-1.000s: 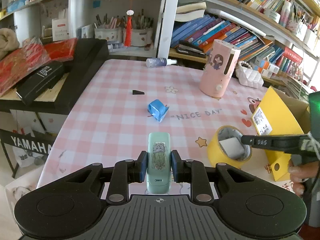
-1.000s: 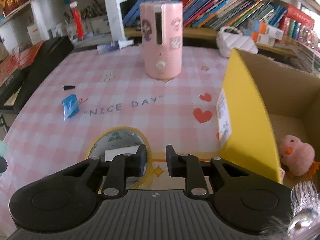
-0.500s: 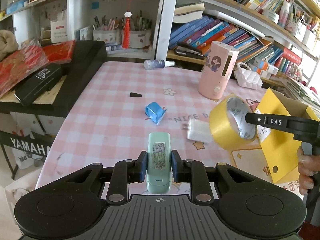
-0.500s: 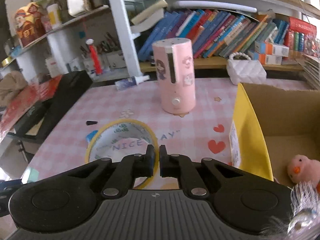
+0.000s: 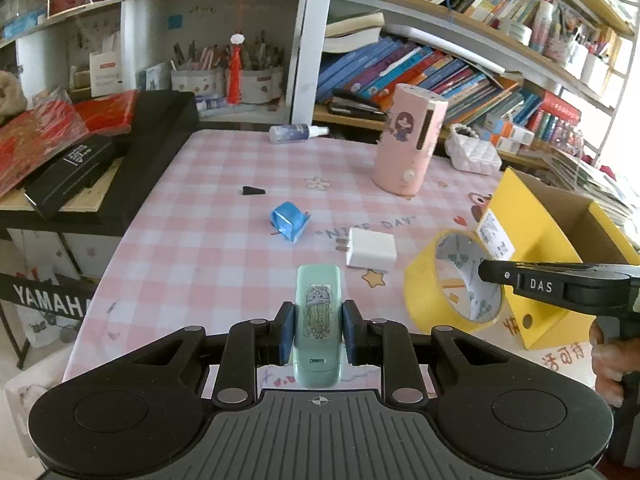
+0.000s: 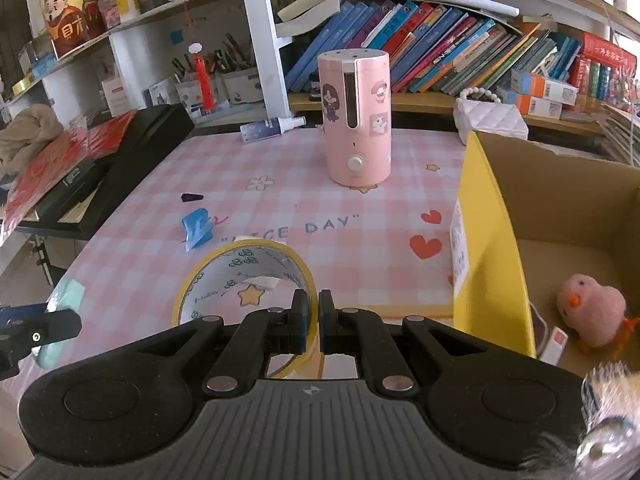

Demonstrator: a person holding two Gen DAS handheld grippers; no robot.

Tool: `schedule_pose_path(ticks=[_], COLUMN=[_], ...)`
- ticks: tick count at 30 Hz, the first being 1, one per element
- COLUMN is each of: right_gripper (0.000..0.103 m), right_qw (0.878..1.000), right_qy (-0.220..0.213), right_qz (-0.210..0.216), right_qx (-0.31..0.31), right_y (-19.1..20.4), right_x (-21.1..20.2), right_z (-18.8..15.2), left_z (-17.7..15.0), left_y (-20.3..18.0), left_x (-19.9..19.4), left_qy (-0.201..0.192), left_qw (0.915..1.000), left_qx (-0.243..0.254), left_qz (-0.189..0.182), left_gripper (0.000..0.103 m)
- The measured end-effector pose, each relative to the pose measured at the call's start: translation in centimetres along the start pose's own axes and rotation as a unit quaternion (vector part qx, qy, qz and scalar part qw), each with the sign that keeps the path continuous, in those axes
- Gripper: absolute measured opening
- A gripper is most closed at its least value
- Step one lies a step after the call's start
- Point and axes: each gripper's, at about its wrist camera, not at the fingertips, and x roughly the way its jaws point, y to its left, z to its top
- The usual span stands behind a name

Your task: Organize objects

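Yellow tape roll [image 6: 244, 276] sits low centre in my right view, right gripper [image 6: 314, 312] clenched on its wall; only that view reveals the pink plush chick [image 6: 592, 312] in the box [image 6: 488, 216]. Left gripper [image 5: 316, 330] grasps a mint device [image 5: 318, 320]; only its view shows the white charger [image 5: 370, 248] whole.

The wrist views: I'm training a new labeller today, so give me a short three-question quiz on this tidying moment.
1. True or false: the right gripper pinches the wall of the yellow tape roll, lifted and tilted.
2. What does the left gripper hold? A) white charger B) mint-green device C) blue wrapper
3. Which toy lies inside the cardboard box?

Key: 1 true. 2 B, the mint-green device; the white charger and blue wrapper lie on the table. 3 the pink plush chick.
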Motion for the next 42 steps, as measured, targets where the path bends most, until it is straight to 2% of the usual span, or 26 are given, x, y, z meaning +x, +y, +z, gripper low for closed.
schedule_pose_path(ticks=[11, 24, 33, 42], right_gripper=[0.006, 0.006, 0.006, 0.006], right_qw=[1.000, 0.997, 0.991, 0.979], right_qy=[-0.010, -0.015, -0.018, -0.025], right_qz=[-0.009, -0.042, -0.088, -0.142], right_qx=[0.017, 0.057, 0.096, 0.141], right_y=[0.7, 2.0, 1.0, -1.5], right_x=[-5.4, -11.9, -15.9, -19.2], right_z=[-3.8, -10.9, -14.8, -17.3], left_z=[-3.2, -8.0, -9.5, -10.1], left_y=[-0.8, -1.9, -4.5, -7.9], left_x=[-3.5, -8.3, -9.3, -9.1], left_qy=[-0.007, 0.007, 0.014, 0.022], left_qw=[0.9995, 0.9962, 0.9883, 0.9753], left_qx=[0.018, 0.057, 0.098, 0.143], left_qz=[-0.027, -0.066, -0.117, -0.167], left_gripper=[0.023, 0.023, 0.023, 0.023])
